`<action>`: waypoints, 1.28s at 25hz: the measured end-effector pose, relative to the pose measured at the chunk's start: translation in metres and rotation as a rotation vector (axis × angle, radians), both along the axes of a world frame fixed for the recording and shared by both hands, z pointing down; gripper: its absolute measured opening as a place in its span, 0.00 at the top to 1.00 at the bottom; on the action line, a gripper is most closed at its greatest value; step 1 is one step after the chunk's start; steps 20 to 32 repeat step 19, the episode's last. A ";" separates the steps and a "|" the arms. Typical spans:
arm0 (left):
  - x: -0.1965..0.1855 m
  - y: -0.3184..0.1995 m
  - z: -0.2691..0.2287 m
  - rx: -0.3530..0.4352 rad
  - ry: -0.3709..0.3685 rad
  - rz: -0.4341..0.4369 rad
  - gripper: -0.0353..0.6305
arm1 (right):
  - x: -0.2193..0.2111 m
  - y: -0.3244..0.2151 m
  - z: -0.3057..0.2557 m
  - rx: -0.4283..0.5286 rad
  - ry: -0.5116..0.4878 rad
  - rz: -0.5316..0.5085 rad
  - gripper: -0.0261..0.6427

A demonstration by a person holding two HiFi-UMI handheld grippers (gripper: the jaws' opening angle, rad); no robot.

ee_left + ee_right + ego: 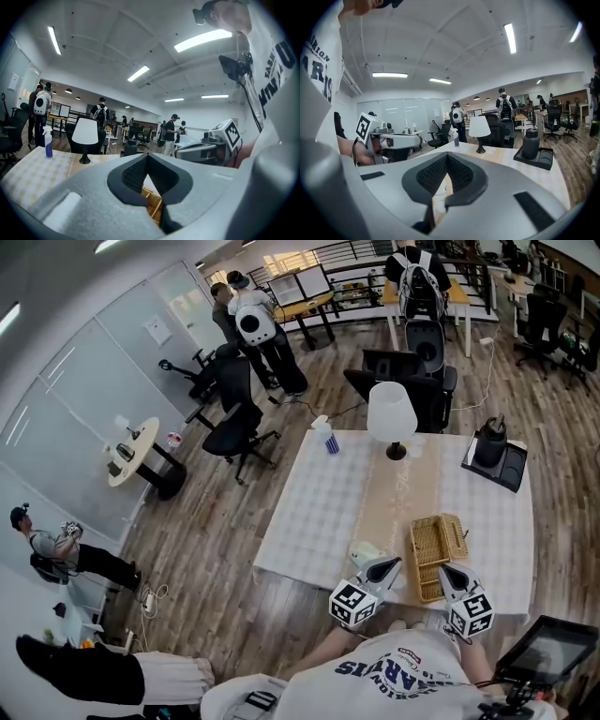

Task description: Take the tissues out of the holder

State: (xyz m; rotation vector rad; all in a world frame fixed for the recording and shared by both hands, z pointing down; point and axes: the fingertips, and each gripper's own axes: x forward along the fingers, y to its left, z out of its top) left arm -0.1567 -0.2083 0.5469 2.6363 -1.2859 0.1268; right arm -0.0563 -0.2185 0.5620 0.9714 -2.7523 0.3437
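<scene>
The wicker holder [434, 555] lies on the beige runner [398, 498] near the table's front edge. Its long axis runs away from the person, along the runner. The two grippers flank its near end. The left gripper [384, 567] is just beside its left rim, and the right gripper [452, 573] is over its near right corner. Both point away from the person, roughly along the holder's length.

A pale crumpled tissue [367, 553] sits on the cloth just left of the holder, right against the left gripper's tip. That gripper is clearly the nearer of the two to it. In the head view the holder's inside shows only weave colour, with no white in it.

In its own view, the left gripper's jaws meet at the tips. Through the gap below the tips there is a pale sliver and then the holder's weave. Whether a thin sheet is pinched there is too small to tell. The right gripper's jaws are also together, with nothing between them that can be made out.

The holder seems to have a smaller wicker part [456, 534] on its far right side, perhaps a lid, but that is unclear. The right gripper's marker cube covers the holder's near right corner.
</scene>
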 end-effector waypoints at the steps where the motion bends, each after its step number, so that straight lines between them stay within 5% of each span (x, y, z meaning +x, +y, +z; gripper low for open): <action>1: 0.001 -0.001 0.000 0.001 -0.002 0.000 0.94 | 0.000 -0.001 -0.001 0.003 -0.003 -0.004 0.95; 19: -0.036 -0.005 0.028 -0.119 -0.072 -0.194 0.94 | 0.002 -0.003 0.009 -0.024 -0.017 -0.023 0.95; 32: -0.036 -0.005 0.028 -0.119 -0.072 -0.194 0.94 | 0.002 -0.003 0.009 -0.024 -0.017 -0.023 0.95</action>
